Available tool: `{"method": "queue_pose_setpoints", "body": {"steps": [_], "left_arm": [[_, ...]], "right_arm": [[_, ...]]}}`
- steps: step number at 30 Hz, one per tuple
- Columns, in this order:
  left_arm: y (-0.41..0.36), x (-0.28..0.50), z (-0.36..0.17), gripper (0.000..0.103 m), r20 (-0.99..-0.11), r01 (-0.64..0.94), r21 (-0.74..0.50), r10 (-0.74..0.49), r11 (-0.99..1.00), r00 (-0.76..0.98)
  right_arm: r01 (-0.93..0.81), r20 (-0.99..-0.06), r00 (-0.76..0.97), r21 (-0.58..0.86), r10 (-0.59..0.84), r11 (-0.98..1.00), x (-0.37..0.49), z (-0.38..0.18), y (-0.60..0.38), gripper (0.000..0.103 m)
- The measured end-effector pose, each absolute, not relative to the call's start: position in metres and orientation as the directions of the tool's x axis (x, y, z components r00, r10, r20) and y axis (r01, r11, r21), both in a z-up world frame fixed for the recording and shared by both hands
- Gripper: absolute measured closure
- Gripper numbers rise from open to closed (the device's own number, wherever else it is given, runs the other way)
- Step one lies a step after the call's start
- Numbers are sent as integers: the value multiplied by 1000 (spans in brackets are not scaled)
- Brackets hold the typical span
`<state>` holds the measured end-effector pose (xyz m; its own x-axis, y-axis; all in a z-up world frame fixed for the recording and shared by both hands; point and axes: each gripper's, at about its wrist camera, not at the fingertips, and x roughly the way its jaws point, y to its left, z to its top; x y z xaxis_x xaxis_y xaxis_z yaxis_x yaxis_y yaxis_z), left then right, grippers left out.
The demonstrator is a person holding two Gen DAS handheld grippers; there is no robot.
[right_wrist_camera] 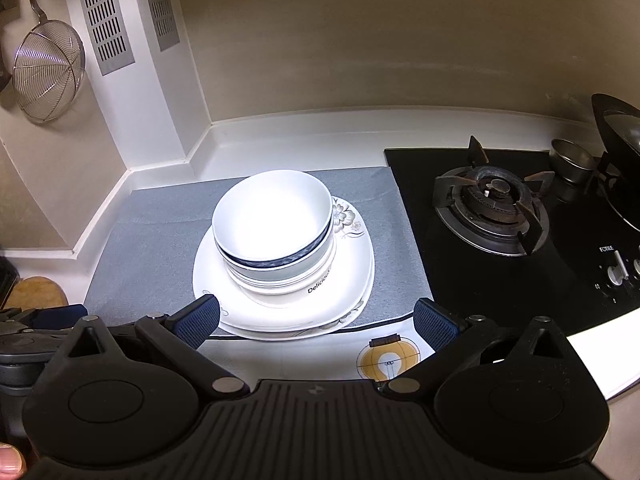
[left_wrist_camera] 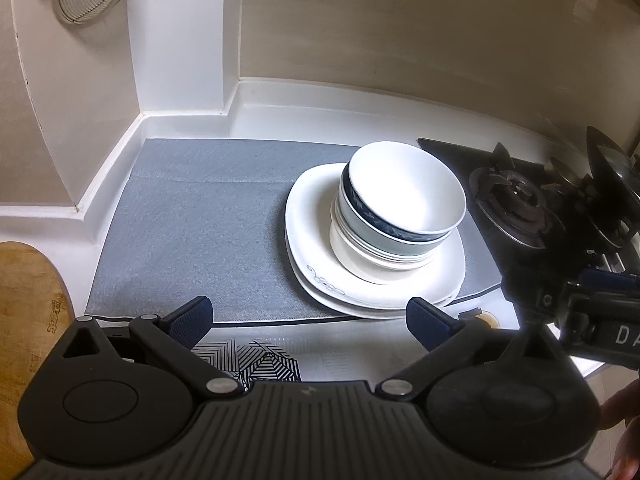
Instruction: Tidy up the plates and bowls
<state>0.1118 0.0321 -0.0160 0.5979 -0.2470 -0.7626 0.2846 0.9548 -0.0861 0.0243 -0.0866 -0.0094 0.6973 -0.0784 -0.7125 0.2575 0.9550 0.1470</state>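
Note:
Several white bowls [left_wrist_camera: 404,196] [right_wrist_camera: 272,220] are nested in a stack, the upper ones banded in dark blue. The stack rests on white square plates [left_wrist_camera: 316,256] [right_wrist_camera: 352,280] piled on a grey mat [left_wrist_camera: 200,220] [right_wrist_camera: 160,232]. My left gripper [left_wrist_camera: 310,322] is open, low and near the mat's front edge, left of the plates. My right gripper [right_wrist_camera: 316,320] is open too, just in front of the plates with nothing between its fingers. The right gripper's body [left_wrist_camera: 592,312] shows at the right edge of the left wrist view.
A black gas hob with a burner [right_wrist_camera: 492,208] [left_wrist_camera: 516,204] borders the mat on the right. A dark wok [right_wrist_camera: 620,152] and a small metal cup [right_wrist_camera: 570,162] stand at the hob's back. A wire strainer [right_wrist_camera: 44,68] hangs on the left wall. A wooden board [left_wrist_camera: 28,320] lies at left.

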Motion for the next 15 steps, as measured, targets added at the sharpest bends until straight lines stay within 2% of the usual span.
{"method": "queue_pose_setpoints", "body": {"steps": [15], "left_arm": [[25, 112, -18, 0, -764, 310, -69, -250, 948, 595]], "right_arm": [[271, -719, 691, 161, -75, 949, 21, -12, -91, 0]]}}
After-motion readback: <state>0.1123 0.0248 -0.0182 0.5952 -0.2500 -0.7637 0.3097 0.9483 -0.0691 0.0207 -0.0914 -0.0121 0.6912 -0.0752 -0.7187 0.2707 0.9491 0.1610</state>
